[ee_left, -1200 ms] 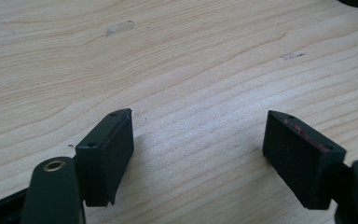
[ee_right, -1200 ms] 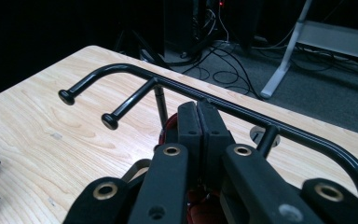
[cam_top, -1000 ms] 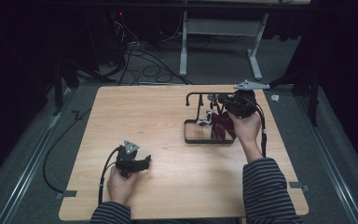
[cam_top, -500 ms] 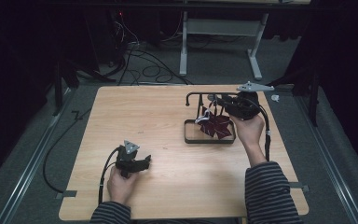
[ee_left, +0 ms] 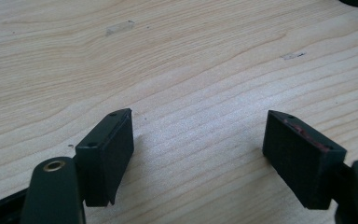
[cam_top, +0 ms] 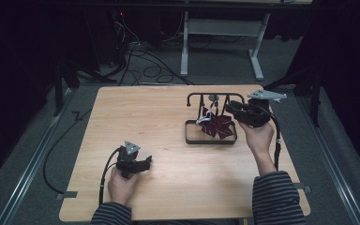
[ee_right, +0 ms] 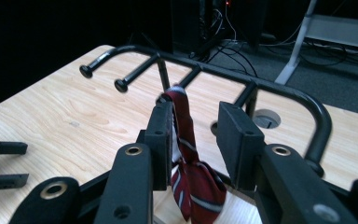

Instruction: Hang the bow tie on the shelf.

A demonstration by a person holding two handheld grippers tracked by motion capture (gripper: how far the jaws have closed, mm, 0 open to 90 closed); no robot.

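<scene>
A black wire rack (cam_top: 210,95) with several pegs stands on its tray base at the table's right. A dark red striped tie (cam_top: 217,125) hangs from one peg. My right gripper (cam_top: 228,108) is held level at the rack's right end. In the right gripper view its jaws (ee_right: 196,112) have just been opening and stand apart, with the tie (ee_right: 193,186) hanging between them close to the left pad. My left gripper (cam_top: 146,161) rests low over the table at the front left. Its jaws (ee_left: 198,140) are wide open over bare wood.
The wooden table (cam_top: 150,117) has a round cable hole (ee_right: 265,119) behind the rack. Cables lie on the floor beyond the far edge, by the legs of another table (cam_top: 185,47). Each gripper trails a black cable.
My right gripper has opened and drawn back to the right from the rack. The tie has dropped from the jaws' hold and now hangs on its peg. The left gripper has kept still.
</scene>
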